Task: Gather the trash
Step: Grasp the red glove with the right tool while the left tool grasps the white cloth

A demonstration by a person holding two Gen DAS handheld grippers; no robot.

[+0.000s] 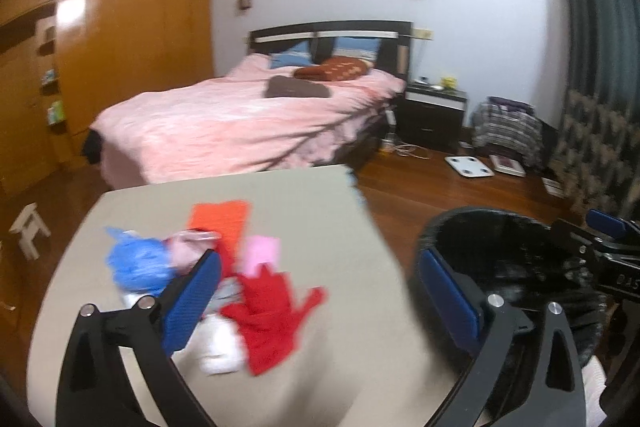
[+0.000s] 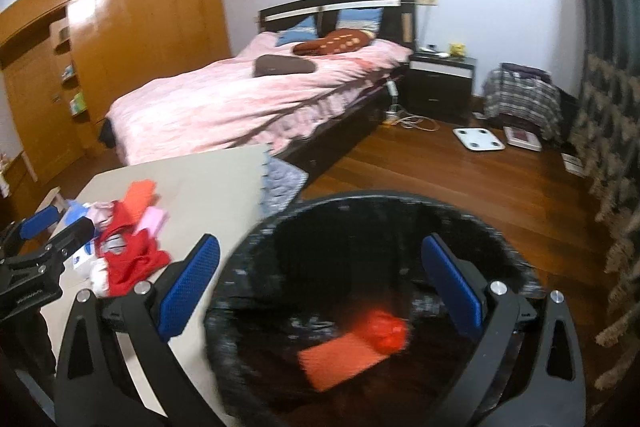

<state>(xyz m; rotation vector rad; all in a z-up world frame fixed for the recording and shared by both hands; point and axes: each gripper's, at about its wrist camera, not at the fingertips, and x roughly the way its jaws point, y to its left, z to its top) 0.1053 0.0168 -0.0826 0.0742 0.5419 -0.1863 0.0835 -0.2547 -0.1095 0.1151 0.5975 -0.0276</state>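
A pile of trash lies on the beige table (image 1: 320,211): a red wrapper (image 1: 272,315), a blue crumpled bag (image 1: 136,263), an orange piece (image 1: 220,219), a pink piece (image 1: 260,253) and white scraps (image 1: 220,347). My left gripper (image 1: 320,295) is open and empty above the table's right part. A black bin (image 2: 360,227) with a black liner stands beside the table. An orange piece (image 2: 340,359) and a red crumpled piece (image 2: 384,331) lie inside it. My right gripper (image 2: 320,275) is open and empty over the bin. The pile also shows in the right wrist view (image 2: 128,251).
A bed with a pink cover (image 1: 248,119) stands behind the table. A dark nightstand (image 1: 432,115), a white scale (image 1: 468,166) and a pile of clothes (image 1: 508,127) are on the wooden floor. A white stool (image 1: 28,231) stands at the left.
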